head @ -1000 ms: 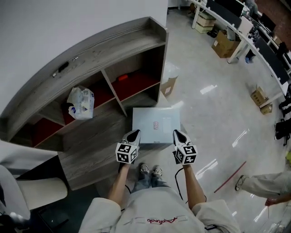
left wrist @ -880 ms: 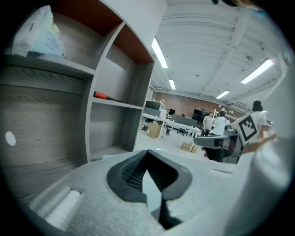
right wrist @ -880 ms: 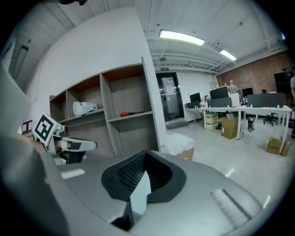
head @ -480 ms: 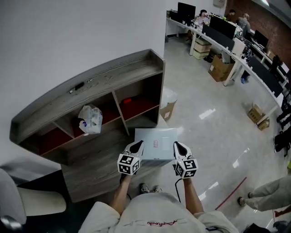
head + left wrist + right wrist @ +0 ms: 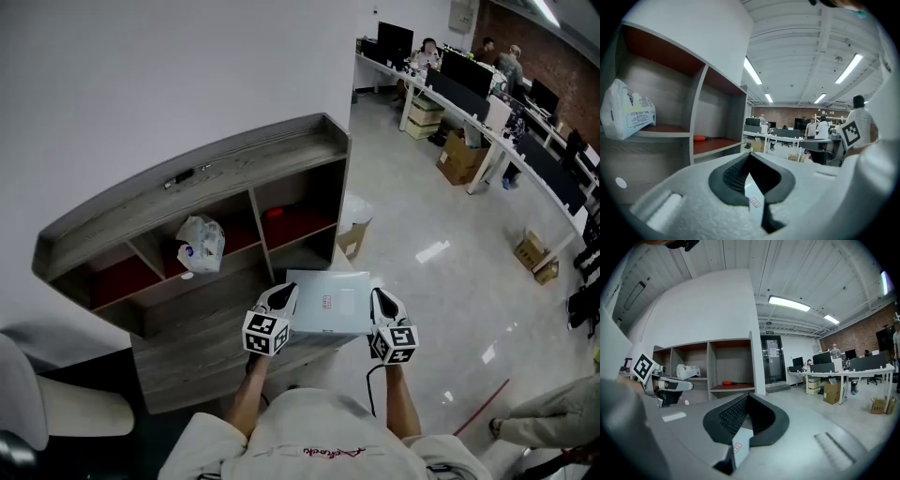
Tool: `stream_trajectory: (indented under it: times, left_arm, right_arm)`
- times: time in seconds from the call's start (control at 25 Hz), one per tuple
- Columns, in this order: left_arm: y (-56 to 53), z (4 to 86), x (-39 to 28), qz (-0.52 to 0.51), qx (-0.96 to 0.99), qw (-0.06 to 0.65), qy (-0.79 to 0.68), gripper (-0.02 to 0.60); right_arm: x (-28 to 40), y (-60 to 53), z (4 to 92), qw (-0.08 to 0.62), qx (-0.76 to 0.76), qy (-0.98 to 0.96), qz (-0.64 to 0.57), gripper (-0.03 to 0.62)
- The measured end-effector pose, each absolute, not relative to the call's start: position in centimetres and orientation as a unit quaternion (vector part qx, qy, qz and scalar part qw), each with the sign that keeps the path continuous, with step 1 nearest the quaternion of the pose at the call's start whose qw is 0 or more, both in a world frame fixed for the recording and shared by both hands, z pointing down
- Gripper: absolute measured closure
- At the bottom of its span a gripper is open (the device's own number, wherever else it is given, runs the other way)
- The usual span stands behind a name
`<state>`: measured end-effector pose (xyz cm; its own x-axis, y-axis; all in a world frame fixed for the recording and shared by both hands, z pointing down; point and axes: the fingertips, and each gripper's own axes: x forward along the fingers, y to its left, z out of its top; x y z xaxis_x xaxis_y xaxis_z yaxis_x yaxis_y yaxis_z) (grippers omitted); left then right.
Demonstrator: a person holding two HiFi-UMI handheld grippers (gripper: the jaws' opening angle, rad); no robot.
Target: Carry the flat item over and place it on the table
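The flat item (image 5: 328, 302) is a pale grey flat box with a small red-printed label. It is held level in front of the person, over the corner of the shelf unit's low ledge. My left gripper (image 5: 280, 300) is shut on its left edge and my right gripper (image 5: 382, 304) is shut on its right edge. In the left gripper view the flat item's grey top (image 5: 670, 201) fills the lower half, and the dark pads (image 5: 733, 180) pinch its edge. The right gripper view shows the flat item's top (image 5: 820, 437) with the pads (image 5: 731, 416) clamped on its rim.
A grey wooden shelf unit (image 5: 216, 164) stands against the white wall. It holds a white plastic bag (image 5: 201, 244) and a red-handled tool (image 5: 274, 212). A cardboard box (image 5: 353, 240) sits on the glossy floor. Office desks (image 5: 487, 103) with people lie far right, and a white chair (image 5: 23, 394) is at left.
Both grippers keep their hold on the flat item. The head view has lifted and drawn back from the shelf unit, so the shelf looks smaller and more of the office shows.
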<state>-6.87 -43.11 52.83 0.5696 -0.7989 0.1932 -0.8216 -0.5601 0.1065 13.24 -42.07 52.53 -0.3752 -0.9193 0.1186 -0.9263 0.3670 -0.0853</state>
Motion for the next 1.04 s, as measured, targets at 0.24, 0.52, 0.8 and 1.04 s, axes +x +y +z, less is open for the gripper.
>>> stream_trajectory:
  times: [0.24, 0.52, 0.8, 1.04]
  left_arm:
    - [-43.1, 52.7, -6.6, 0.054, 0.881, 0.099, -0.459, 0.581]
    - [-43.3, 52.7, -6.7, 0.05, 0.88, 0.101, -0.461, 0.581]
    - [-43.5, 52.9, -6.5, 0.05, 0.881, 0.102, -0.459, 0.581]
    - [-43.5, 53.2, -6.1, 0.05, 0.882, 0.102, -0.458, 0.581]
  right_arm:
    - [13.5, -42.1, 52.7, 0.024, 0.562, -0.823, 0.072, 0.59]
    - [13.8, -42.1, 52.7, 0.026, 0.568, -0.82, 0.073, 0.591]
    - [13.5, -42.3, 52.9, 0.031, 0.566, -0.82, 0.077, 0.59]
    - [13.8, -42.4, 53.1, 0.036, 0.567, -0.819, 0.073, 0.59]
